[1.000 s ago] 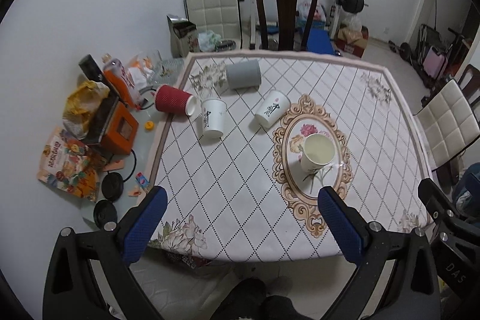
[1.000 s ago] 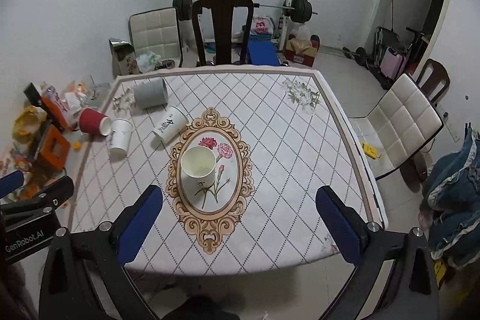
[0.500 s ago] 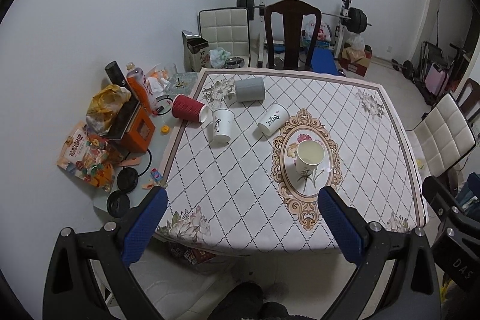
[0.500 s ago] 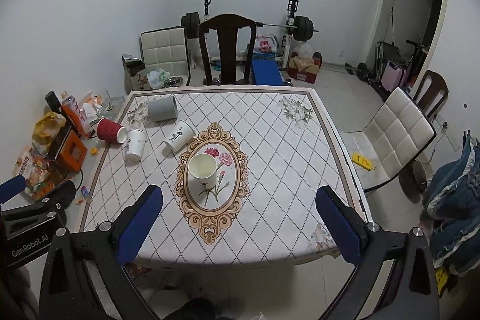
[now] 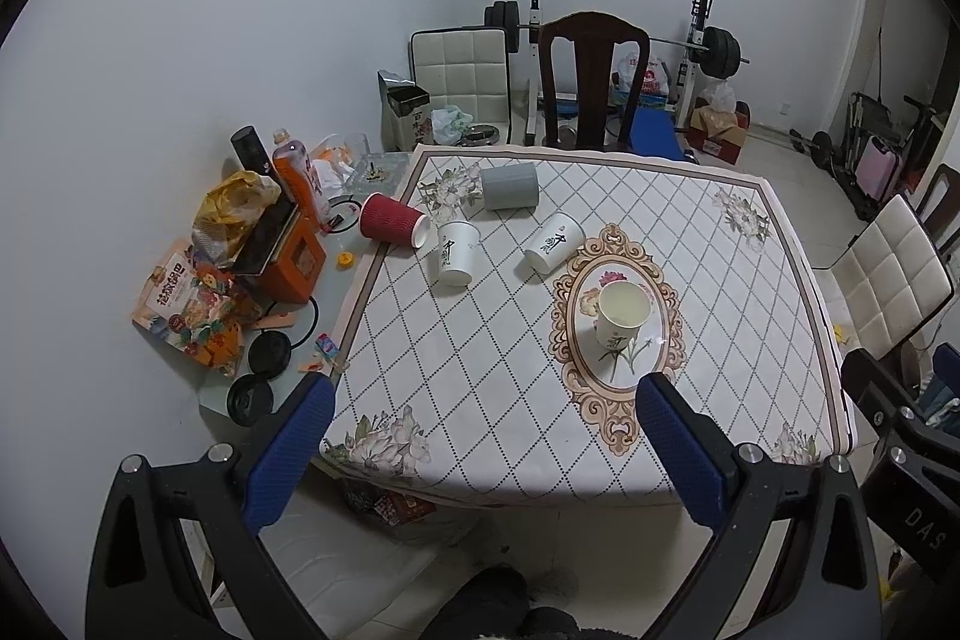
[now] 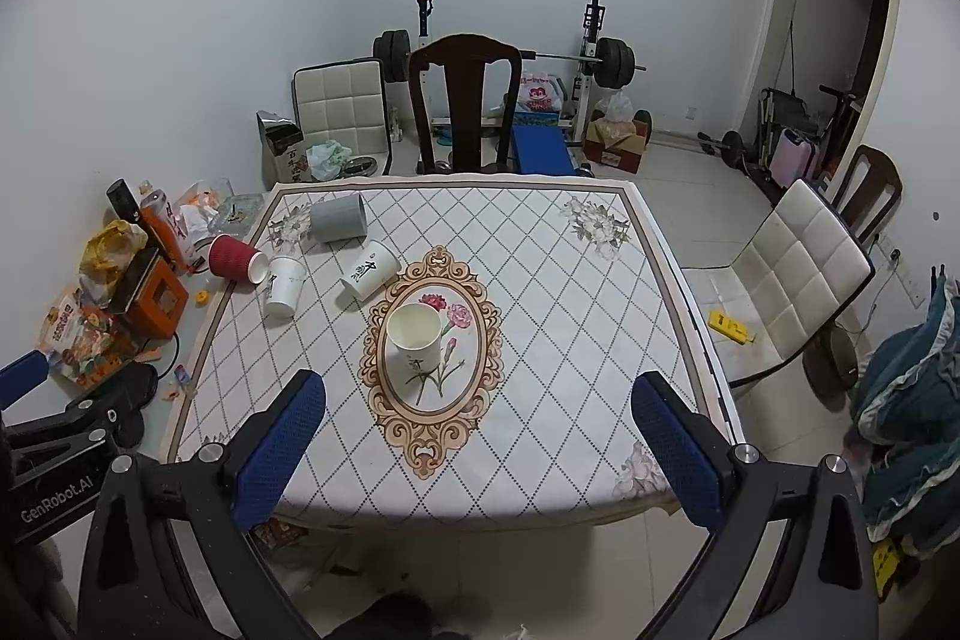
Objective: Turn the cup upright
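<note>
Right wrist view: upright cream paper cup (image 6: 413, 334) stands on the worktop (image 6: 570, 292) medallion.
Around: red ribbed cup (image 6: 235, 259), grey cup (image 6: 338, 218), two white printed cups (image 6: 283, 285) lie tipped.
Jaws: both grippers' wide, empty.

A square desk (image 6: 540, 280) covered in a white diamond-patterned cloth lies ahead of both tools. An upright cream paper cup (image 6: 414, 337) stands on its oval floral medallion. Farther off to the left lie a tipped white printed cup (image 6: 371, 269), another white cup (image 6: 284, 286), a red ribbed cup (image 6: 234, 258) and a grey cylinder cup (image 6: 338, 218).
</note>
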`<state>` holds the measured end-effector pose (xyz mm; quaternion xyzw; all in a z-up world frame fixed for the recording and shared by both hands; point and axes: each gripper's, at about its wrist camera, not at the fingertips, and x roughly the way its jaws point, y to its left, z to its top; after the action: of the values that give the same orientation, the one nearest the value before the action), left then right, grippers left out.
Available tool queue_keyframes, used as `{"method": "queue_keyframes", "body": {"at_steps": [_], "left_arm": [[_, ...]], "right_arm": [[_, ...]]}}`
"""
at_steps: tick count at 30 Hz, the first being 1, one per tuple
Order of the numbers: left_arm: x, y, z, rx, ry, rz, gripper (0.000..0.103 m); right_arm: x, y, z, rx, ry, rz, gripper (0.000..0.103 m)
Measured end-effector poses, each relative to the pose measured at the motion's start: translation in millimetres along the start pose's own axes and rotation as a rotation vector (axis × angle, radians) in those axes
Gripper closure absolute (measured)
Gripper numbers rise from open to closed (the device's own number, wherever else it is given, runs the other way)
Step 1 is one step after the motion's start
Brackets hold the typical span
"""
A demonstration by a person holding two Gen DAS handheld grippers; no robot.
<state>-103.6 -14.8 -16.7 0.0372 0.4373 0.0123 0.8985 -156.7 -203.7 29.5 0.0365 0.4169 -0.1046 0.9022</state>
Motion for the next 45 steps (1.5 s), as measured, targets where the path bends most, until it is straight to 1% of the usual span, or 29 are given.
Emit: {"method": "queue_keyframes", "body": {"at_steps": [5, 15, 23, 45], "left_arm": [[0.2, -0.2, 0.0, -0.003, 0.0, 0.002, 0.001], [-7.8, 7.7, -10.4, -0.017, -0.004, 0.01, 0.001], [-13.5, 11.0, -12.4, -0.016, -0.01, 0.016, 0.001], [-14.3, 15.5, -15.0, -0.015, -0.011, 0.011, 0.001]], "right_arm": [[-4.3, 4.1, -4.2, -0.01, 0.001, 0.004, 0.0], [-5.8, 6.7, -10.5, -0.011, 0.01, 0.012, 0.0], [-6.9, 9.6, -14.3, -0.013, 0.017, 0.018, 0.0], [-8.7, 13.7, -20.9, -0.018, 0.016, 0.017, 0.0]]}}
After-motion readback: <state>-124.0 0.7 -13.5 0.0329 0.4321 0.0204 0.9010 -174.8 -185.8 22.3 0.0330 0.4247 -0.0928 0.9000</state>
